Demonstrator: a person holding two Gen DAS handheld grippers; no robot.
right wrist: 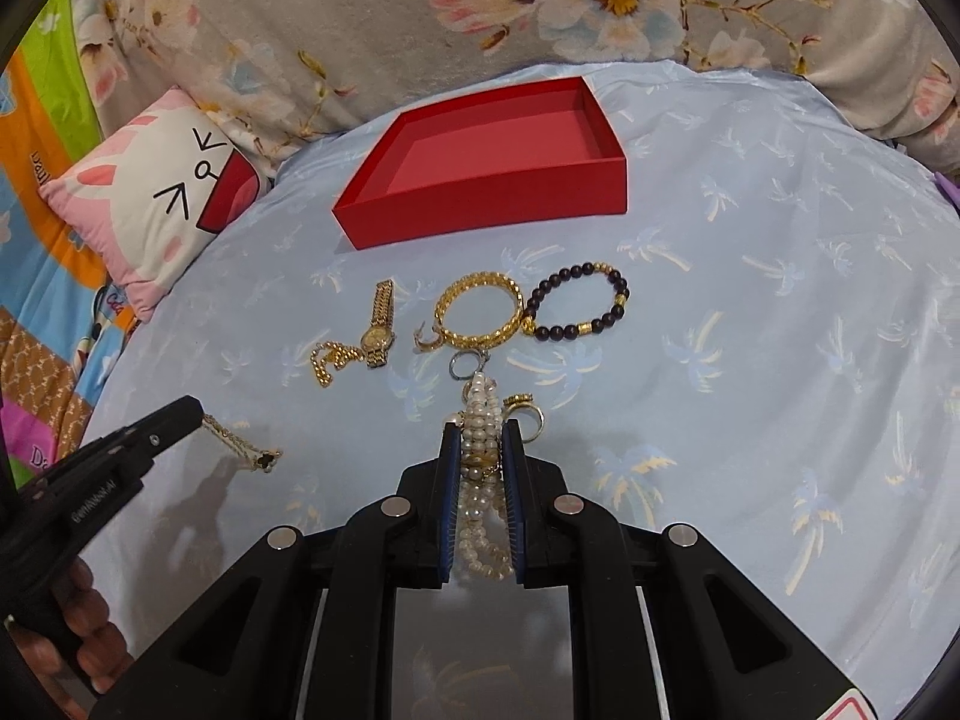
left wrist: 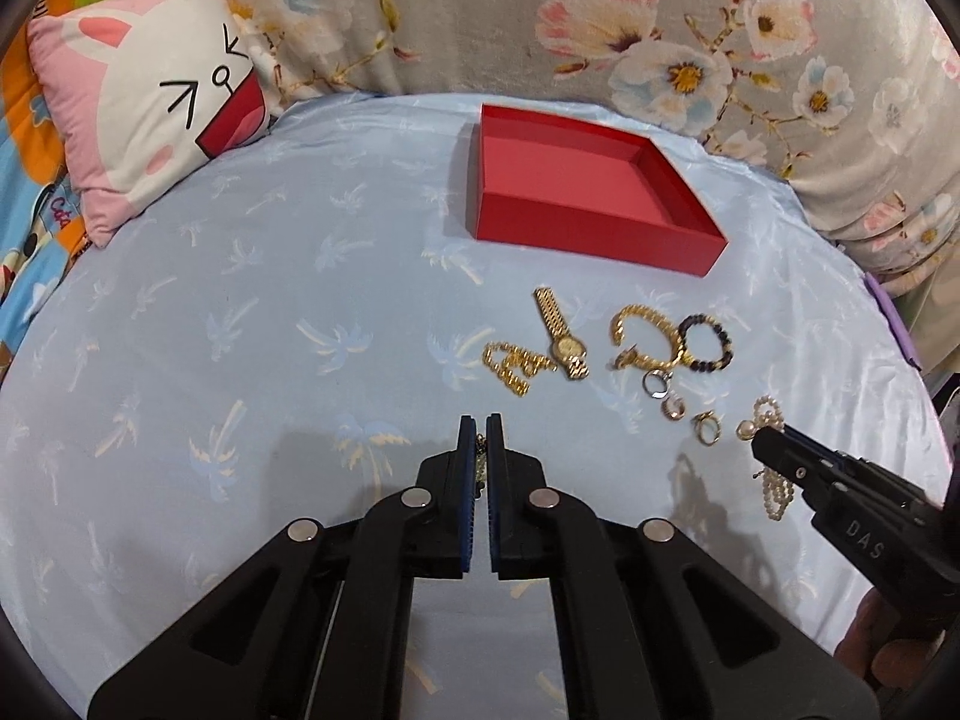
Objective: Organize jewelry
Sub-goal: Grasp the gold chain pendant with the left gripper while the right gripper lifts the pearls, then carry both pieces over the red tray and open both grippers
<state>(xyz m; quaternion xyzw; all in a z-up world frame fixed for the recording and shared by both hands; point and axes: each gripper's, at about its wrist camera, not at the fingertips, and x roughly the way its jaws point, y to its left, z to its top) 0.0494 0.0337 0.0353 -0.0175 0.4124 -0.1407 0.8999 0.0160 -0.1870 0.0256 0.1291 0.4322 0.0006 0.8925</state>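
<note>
An open red box (left wrist: 576, 180) (right wrist: 492, 162) sits on the light blue sheet. In front of it lie a gold chain (left wrist: 516, 366), a gold watch (left wrist: 561, 333), a gold bangle (left wrist: 645, 336), a dark bead bracelet (left wrist: 708, 342) and a few rings (left wrist: 675, 405). My left gripper (left wrist: 479, 423) is shut on a thin gold chain with a black clover charm (right wrist: 246, 447). My right gripper (right wrist: 481, 429) is shut on a pearl bracelet (right wrist: 480, 420), whose strands hang between the fingers; this gripper also shows in the left wrist view (left wrist: 765, 441).
A pink and white cartoon pillow (left wrist: 150, 102) lies at the far left. A grey floral blanket (left wrist: 720, 30) is bunched behind and to the right of the box. A colourful quilt (right wrist: 36, 240) borders the sheet on the left.
</note>
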